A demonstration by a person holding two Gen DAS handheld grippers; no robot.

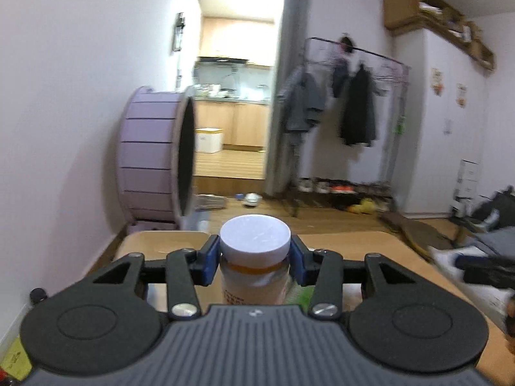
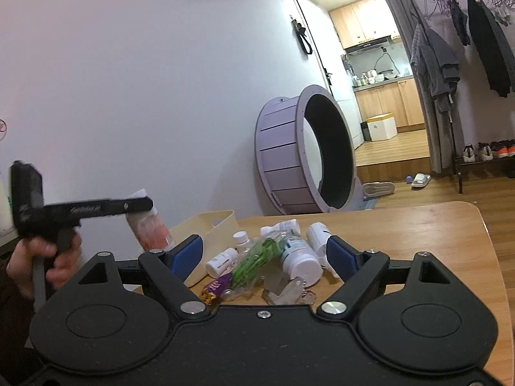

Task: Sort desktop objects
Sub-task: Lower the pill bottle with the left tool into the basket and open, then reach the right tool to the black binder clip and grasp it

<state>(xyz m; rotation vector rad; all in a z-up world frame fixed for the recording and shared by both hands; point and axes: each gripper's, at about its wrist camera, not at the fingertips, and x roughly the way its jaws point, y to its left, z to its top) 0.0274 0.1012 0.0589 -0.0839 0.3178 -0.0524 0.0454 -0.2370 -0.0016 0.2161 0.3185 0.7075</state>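
While the right gripper (image 2: 264, 254) gapes empty, the left gripper (image 1: 255, 259) clamps an upright bottle (image 1: 254, 270).

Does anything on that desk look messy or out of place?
Yes. Several white-capped bottles lie tipped on their sides in a jumble with a green packet on the table, beside the cream basket rather than in it. Nothing looks spilled.

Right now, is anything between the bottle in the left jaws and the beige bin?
Nothing visible. The left gripper holds the white-capped bottle in the air, just left of the beige bin; the gap between them looks clear.
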